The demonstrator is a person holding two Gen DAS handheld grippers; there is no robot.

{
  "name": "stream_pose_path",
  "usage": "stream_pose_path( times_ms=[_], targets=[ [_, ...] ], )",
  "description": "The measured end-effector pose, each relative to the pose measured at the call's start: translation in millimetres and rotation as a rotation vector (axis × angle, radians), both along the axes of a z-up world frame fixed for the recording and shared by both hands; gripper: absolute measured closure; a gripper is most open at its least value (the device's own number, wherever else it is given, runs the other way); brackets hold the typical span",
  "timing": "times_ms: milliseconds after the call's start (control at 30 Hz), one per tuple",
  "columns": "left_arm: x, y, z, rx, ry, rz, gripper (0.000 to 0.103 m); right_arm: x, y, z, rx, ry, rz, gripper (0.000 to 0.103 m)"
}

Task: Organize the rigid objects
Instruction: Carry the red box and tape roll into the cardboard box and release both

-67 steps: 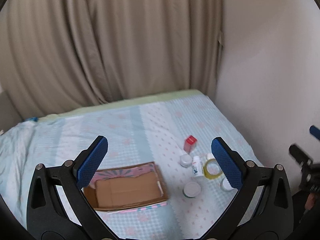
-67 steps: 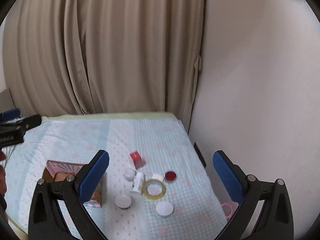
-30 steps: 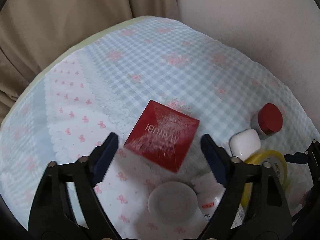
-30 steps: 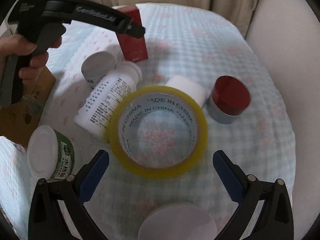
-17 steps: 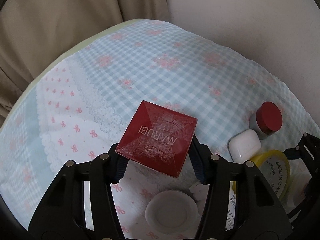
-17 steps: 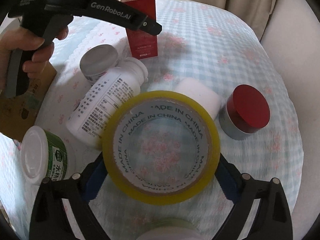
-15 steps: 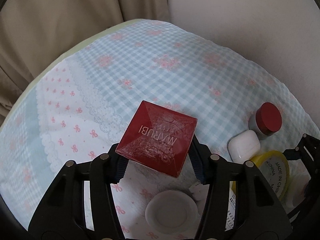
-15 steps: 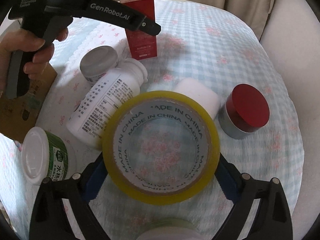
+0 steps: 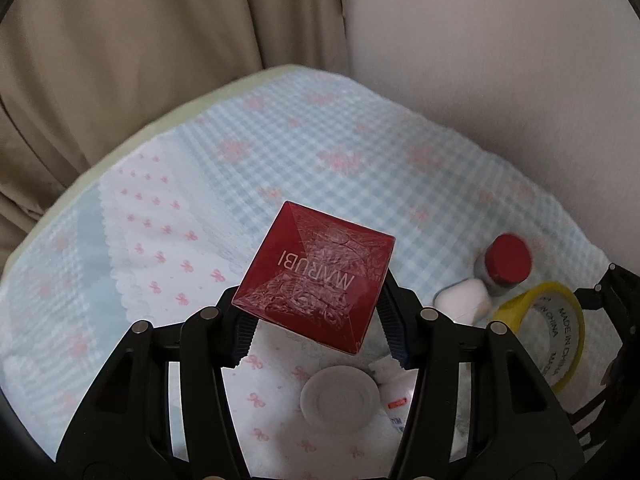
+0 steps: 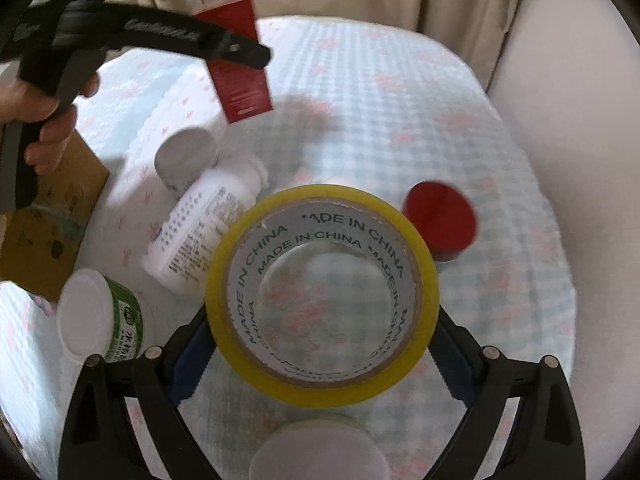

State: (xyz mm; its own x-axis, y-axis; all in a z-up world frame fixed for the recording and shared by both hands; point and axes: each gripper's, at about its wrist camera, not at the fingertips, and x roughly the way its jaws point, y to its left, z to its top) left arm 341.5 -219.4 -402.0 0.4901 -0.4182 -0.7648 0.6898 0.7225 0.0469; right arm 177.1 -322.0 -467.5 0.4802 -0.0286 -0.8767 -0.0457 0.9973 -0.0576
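Observation:
My left gripper (image 9: 316,328) is shut on a red MARUBI box (image 9: 314,284) and holds it above the checked cloth; the box also shows in the right wrist view (image 10: 240,68). My right gripper (image 10: 320,344) is shut on a yellow tape roll (image 10: 320,292), lifted off the cloth; the roll also shows in the left wrist view (image 9: 548,328). A white pill bottle (image 10: 204,224) lies on its side beside the roll.
On the cloth are a red-lidded jar (image 10: 440,220), a grey-lidded jar (image 10: 184,156), a green-labelled white-lidded tub (image 10: 104,320), a small white case (image 9: 464,300) and a white lid (image 10: 320,456). A cardboard box (image 10: 44,216) sits at the left. Curtain and wall stand behind.
Both grippers have risen: the red box and the tape roll are lifted higher off the cloth than half a second ago. Before that, both jaws closed on them.

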Motion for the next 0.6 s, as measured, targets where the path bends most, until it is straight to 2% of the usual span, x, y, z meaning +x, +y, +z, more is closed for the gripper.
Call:
stream_pose_path(
  times_ms=[200,500,600],
  targets=[
    [-19.8,20.9,62.6,-0.055,-0.046,0.042,0.053,-11.4,-5.9,56.2,-0.016,-0.074,-0.045,0.009],
    [-62.8,80.2,181.0,-0.152,-0.101,0.179,0.054,-26.2,5.3,176.6,-0.024,-0.200,-0.067,0.009],
    [-81.0,107.0,215.0,-0.179,-0.119,0.242,0.059,-30.6,15.9,217.9,-0.019,-0.240,-0.052,0.009]
  ],
)
